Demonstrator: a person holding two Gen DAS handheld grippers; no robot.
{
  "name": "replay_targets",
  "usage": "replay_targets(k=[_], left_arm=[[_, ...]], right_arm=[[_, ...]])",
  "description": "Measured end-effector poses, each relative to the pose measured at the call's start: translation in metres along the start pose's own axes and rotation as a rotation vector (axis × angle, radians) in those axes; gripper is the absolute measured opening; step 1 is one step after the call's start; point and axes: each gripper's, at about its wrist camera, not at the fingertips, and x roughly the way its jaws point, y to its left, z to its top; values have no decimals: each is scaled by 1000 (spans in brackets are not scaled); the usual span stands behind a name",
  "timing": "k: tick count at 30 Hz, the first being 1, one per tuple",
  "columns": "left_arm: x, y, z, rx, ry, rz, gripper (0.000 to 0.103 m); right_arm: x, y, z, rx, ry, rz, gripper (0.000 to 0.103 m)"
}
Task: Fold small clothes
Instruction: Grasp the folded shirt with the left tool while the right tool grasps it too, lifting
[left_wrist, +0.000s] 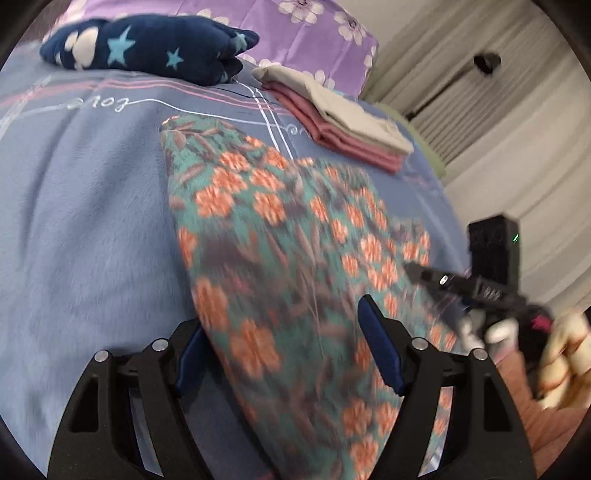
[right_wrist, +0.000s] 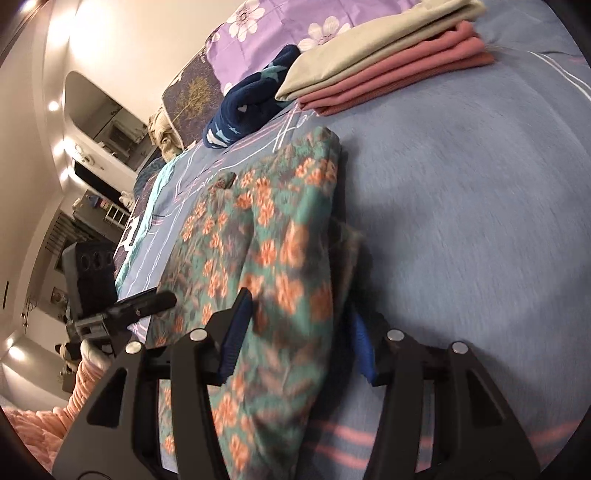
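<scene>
A teal garment with orange flowers (left_wrist: 280, 236) lies lengthwise on the blue bedspread (left_wrist: 85, 221), one long side folded over. My left gripper (left_wrist: 284, 343) is open, its blue-padded fingers on either side of the garment's near end. My right gripper (right_wrist: 299, 332) is also open and straddles the folded edge of the same garment (right_wrist: 266, 236). Each gripper shows in the other's view: the right one (left_wrist: 443, 284) at the garment's right edge, the left one (right_wrist: 147, 302) at its left edge.
A stack of folded pink and beige clothes (left_wrist: 340, 118) lies at the far right of the bed, also in the right wrist view (right_wrist: 388, 70). A navy star-print fleece (left_wrist: 147, 46) and a purple flowered pillow (left_wrist: 314, 33) lie behind. Curtains (left_wrist: 498, 122) hang right.
</scene>
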Motion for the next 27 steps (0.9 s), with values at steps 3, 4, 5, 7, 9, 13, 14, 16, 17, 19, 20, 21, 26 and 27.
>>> replay_targets(k=[3,4,5,7,9,13,14,16,17,19,20,21,26,27], left_arm=[[10,3,13,-9,-4,-13,74],[13,2,15,4,-4,-3,73],[16,-2,16,30,-3,19,71],[21,-8,17,72,-2,56,69],[21,-9,18,86,1,67,69],[25,-10,22,101,8,82,67],[26,-12,23,113,9,106,62],[28,-15,25,133,6,162,45],[26,-18,26,146,5,168,32],[20,-26,24,173,-11,163,21],[17,-30,23,189,-20,175,19],[11,-38,21,223,-39,196,18],[-29,-83,18,344,-152,234,18],[-37,-91,17,359,-172,233,17]], right_arm=[[11,1,13,-15,15,1,51],[15,3,17,-32,19,-8,51],[18,6,19,-48,20,-17,51],[22,9,21,-80,20,-32,51],[25,11,21,-105,18,-44,51],[26,12,24,-108,23,-48,49],[27,13,24,-109,22,-67,44],[23,18,22,-116,14,-103,36],[21,23,20,-123,13,-113,27],[16,35,17,-145,-5,-142,19],[11,43,16,-166,-25,-161,17],[3,53,14,-190,-51,-161,16],[-47,98,4,-308,-197,-187,16],[-59,107,1,-331,-232,-196,16]])
